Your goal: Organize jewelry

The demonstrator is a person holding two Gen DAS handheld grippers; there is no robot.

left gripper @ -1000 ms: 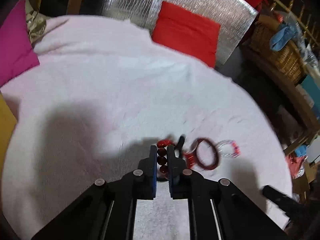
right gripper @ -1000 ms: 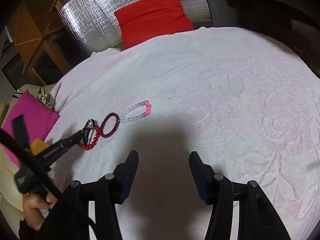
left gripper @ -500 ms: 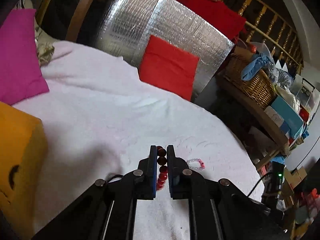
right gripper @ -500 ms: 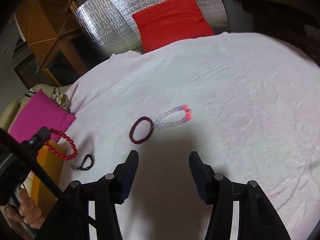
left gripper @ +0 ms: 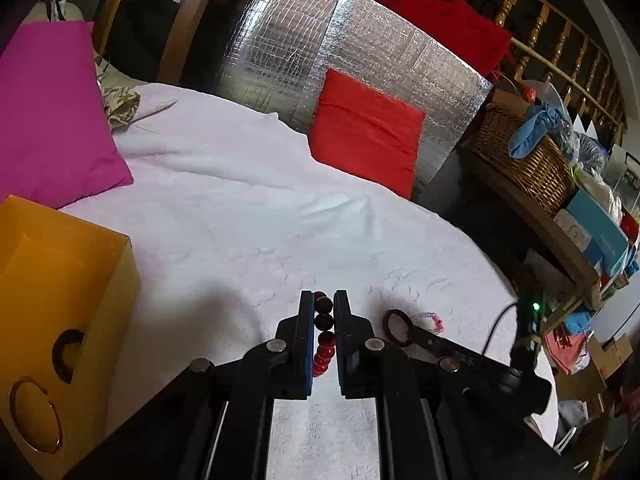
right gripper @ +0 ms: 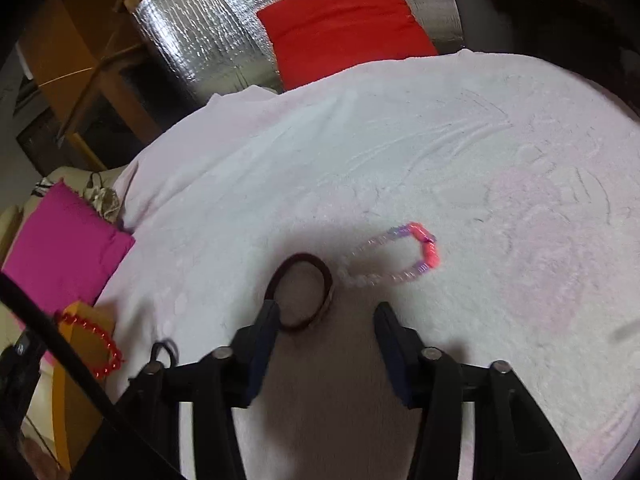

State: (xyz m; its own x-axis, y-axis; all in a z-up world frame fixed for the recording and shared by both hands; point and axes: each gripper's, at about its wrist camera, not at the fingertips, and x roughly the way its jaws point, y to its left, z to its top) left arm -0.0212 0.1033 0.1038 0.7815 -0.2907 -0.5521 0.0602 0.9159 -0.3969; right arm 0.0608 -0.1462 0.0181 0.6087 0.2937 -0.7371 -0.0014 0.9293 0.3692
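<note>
While our left gripper [left gripper: 324, 316] pinches the red bead bracelet [left gripper: 323, 334] between its pressed-together fingers, the strand hangs down in the narrow gap, lifted off the white bedspread [left gripper: 248, 216]. Seen from the right wrist, that same bracelet dangles as a loop at far left, in front of the orange box [right gripper: 86, 344]. In the left wrist view the orange box [left gripper: 60, 300] stands to the left of our left gripper, with the magenta cushion [left gripper: 48, 112] beyond it.

Our right gripper [right gripper: 326, 312] is spread wide and holds nothing. The dark maroon ring bracelet [right gripper: 302, 292] lies on the bedspread just ahead of its left finger, whose tip overlaps the ring's near edge; we cannot tell whether they touch. The pale pink-and-purple beaded bracelet [right gripper: 394, 254] lies just beyond and to the right of the ring, touching or nearly touching it. A small black hair tie [right gripper: 164, 350] lies on the bedspread to the left of our right gripper. Far ahead of both grippers a red cushion [right gripper: 344, 20] leans against a silver foil panel [left gripper: 332, 44].
</note>
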